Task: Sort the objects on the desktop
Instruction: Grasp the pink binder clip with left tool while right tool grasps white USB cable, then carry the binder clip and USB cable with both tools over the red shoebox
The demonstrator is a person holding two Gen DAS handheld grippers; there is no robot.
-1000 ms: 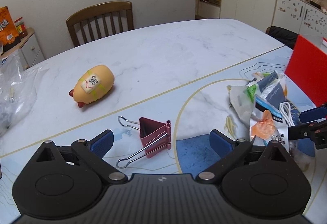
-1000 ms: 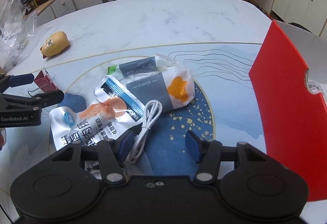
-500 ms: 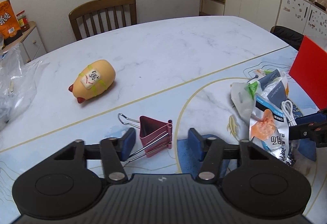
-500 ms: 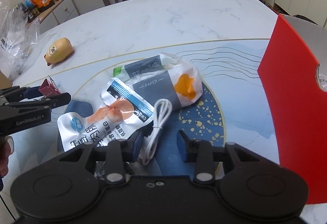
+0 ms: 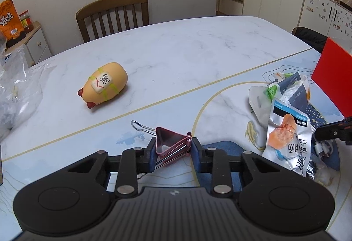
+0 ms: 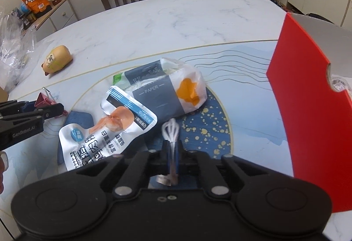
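The pink binder clip [image 5: 172,145] is clamped on the tabletop [image 5: 176,47] by the left hand-held gripper [image 5: 172,149], and the white cable [image 6: 171,133] is pinched by the right hand-held gripper [image 6: 172,156]. Both pickups appear made; lifting is called for next. Beyond, snack pouches [image 6: 105,128] and the yellow toy [image 5: 103,83] are left unsorted.
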